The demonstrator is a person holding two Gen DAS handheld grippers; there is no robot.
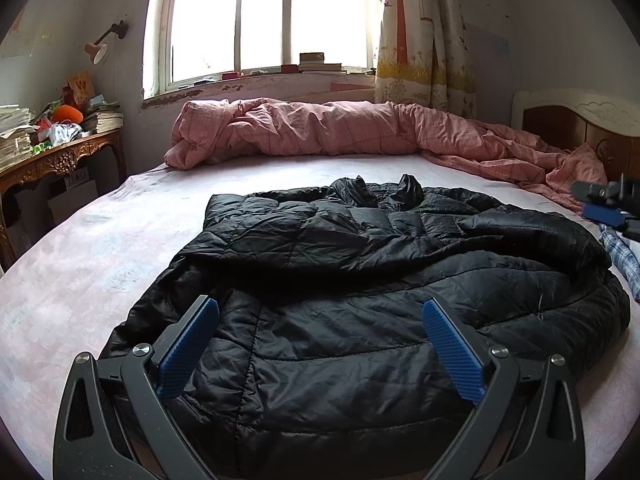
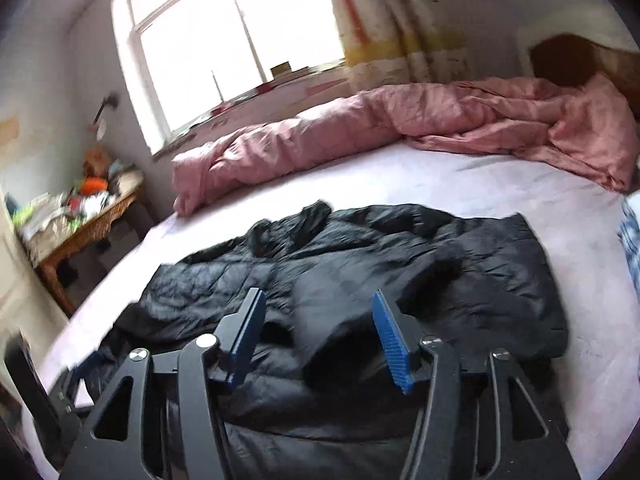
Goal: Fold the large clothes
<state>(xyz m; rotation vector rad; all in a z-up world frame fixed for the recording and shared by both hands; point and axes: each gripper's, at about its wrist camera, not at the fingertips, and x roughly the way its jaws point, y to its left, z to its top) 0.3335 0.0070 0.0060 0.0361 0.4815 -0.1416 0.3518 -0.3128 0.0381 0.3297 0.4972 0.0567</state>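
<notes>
At the bottom of the left wrist view, the left gripper (image 1: pixel 320 312) stands spread wide, its matte black arms carrying ribbed blue pads (image 1: pixel 452 354), nothing clasped between them; the jacket's near hem merely lies below the gap. In the right wrist view, which is motion-blurred, the right gripper (image 2: pixel 318 304) is likewise parted and grasps nothing, its jaws hanging over the garment's near edge.

The black quilted puffer jacket (image 1: pixel 360 280) fills the lower centre of both frames, lying on the bed. Its shell is glossy and crinkled, stitched into broad padded panels. The near half looks doubled over into a thick, rounded roll along the right edge, while the far part lies flatter, with the collar or hood bunched into two small peaks at the top.

Under it stretches a pale pink sheet (image 1: pixel 100 248), smooth with a faint floral pattern. At the right edge sits a scrap of blue plaid fabric (image 1: pixel 624 256). Further back, a rumpled pink checked duvet (image 1: pixel 320 128) runs across the bed as a long ridge. At far left stands a carved wooden table (image 1: pixel 52 160) piled with papers; at upper centre, a bright window (image 1: pixel 268 16) with a patterned curtain (image 1: pixel 416 32) to its right.
</notes>
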